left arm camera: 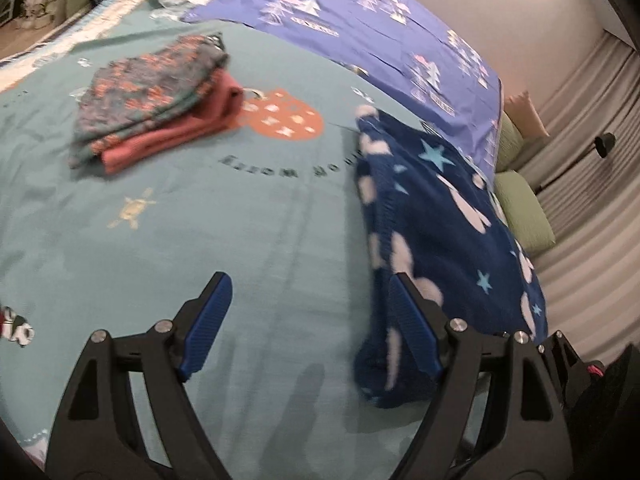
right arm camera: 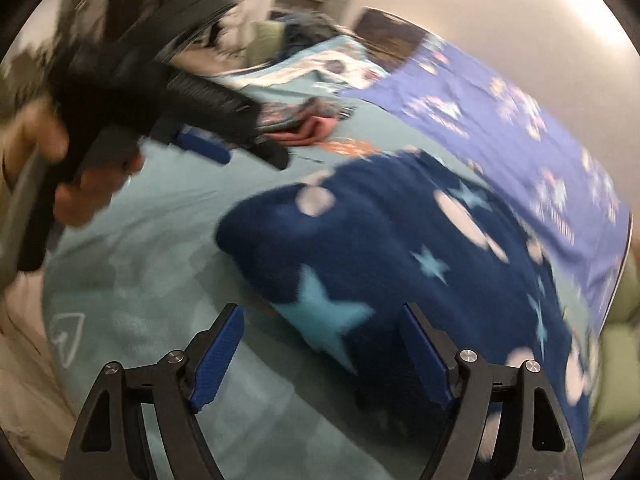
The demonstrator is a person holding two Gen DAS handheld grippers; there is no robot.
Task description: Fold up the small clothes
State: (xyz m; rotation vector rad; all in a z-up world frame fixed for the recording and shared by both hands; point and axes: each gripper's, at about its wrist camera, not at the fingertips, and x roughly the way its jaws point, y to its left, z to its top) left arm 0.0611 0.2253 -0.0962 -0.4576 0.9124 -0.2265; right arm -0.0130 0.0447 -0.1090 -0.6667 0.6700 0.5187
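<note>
A dark blue fleece garment with stars and pale blobs (left arm camera: 436, 216) lies on the teal bedspread (left arm camera: 240, 240), to the right. My left gripper (left arm camera: 310, 284) is open and empty, its right finger at the garment's near left edge. In the right wrist view the same garment (right arm camera: 380, 248) lies ahead. My right gripper (right arm camera: 322, 316) is open and empty, its jaws astride the garment's near corner. The left gripper (right arm camera: 208, 140) also shows there, held in a hand at upper left. A folded stack, floral piece on a pink one (left arm camera: 152, 100), lies at far left.
A purple patterned sheet (left arm camera: 380, 28) covers the far right of the bed. Green cushions (left arm camera: 524, 208) lie beyond the bed's right edge, by grey curtains (left arm camera: 592, 168). A quilt (left arm camera: 120, 12) lies at the bed's far end. The right wrist view is motion-blurred.
</note>
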